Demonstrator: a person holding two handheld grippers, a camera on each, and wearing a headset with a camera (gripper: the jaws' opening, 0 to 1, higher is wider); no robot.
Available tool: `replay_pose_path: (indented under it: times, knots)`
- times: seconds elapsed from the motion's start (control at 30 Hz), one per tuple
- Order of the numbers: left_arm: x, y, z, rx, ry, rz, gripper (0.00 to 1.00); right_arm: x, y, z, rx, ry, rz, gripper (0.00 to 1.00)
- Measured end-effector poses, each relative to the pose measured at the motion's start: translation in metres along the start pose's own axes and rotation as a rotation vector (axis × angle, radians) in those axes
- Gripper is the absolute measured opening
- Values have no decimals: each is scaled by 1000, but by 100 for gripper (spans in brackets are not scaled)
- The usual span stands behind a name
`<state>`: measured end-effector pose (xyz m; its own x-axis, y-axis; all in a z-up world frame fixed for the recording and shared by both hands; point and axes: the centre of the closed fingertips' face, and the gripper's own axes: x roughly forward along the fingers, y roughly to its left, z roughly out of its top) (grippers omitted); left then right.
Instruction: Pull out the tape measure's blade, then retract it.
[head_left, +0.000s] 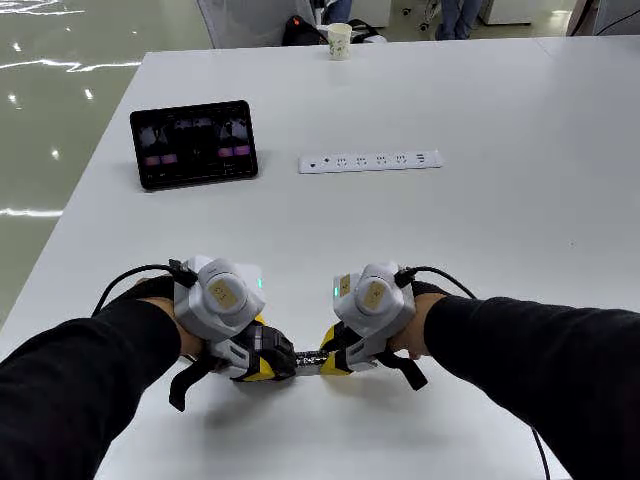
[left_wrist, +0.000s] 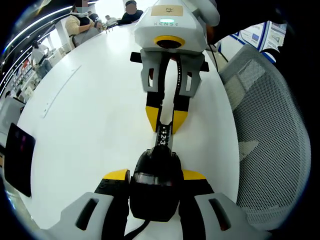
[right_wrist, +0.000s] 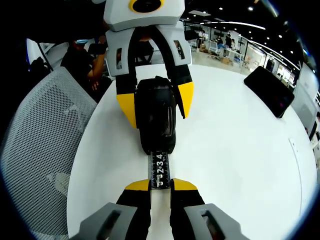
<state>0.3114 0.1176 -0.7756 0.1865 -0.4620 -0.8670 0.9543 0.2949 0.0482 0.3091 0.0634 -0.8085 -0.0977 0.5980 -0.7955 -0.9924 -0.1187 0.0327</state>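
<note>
On white table (head_left: 450, 230), left gripper (left_wrist: 155, 175) half hides the tape measure (right_wrist: 156, 117).

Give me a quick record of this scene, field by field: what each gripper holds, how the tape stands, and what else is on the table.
left gripper: shut on the black tape measure case
right gripper: shut on the blade, near its end
blade state: out a short way, spanning the gap between the grippers; digits 2, 3, 4 legible
surface: white table
other items: tablet, power strip, paper cup, all farther back
</note>
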Motion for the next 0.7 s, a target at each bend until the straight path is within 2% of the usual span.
replay_pose_path:
  times: [0.7]
  knots:
    - [-1, -2, 0, 0, -7, 0, 32, -7, 2, -9, 7, 3, 2, 10]
